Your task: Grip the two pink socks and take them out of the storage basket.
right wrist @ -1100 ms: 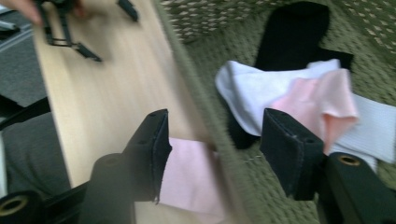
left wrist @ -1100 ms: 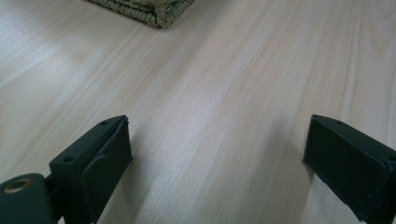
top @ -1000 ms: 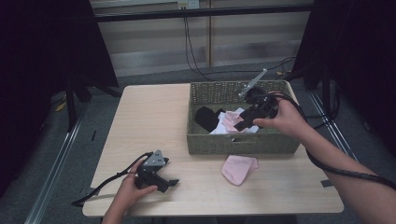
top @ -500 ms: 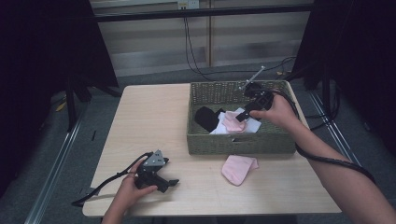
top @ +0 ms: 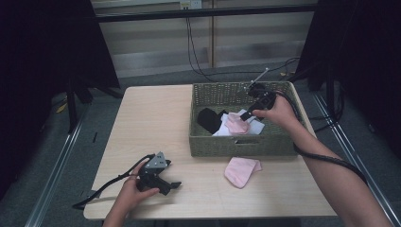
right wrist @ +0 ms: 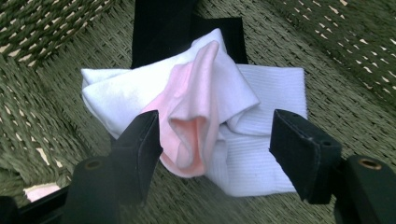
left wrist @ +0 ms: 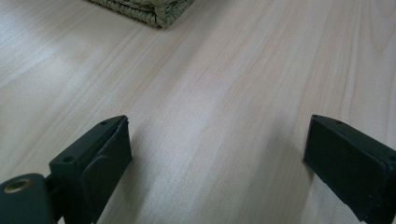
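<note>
Right gripper [right wrist: 215,140] inside the basket [top: 236,144], jaws just opened, apart around the pink sock [right wrist: 191,126] on the white socks [right wrist: 261,140], not pinching; pick step; next: lower, close; left gripper [left wrist: 215,154] open on the table [left wrist: 224,93]

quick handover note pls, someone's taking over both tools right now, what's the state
Right tool: open, down in the basket, its jaws either side of the pink sock on the white socks. Its jaws have just been opening; the pads are not pressing on the sock.
Left tool: open, nothing between its jaws, resting on the table near the front left.
Things: pink, white and black sock in the basket; a second pink sock on the table in front of it.
Done: one pink sock is in the basket.
Left: probably the pink sock on the table.
</note>
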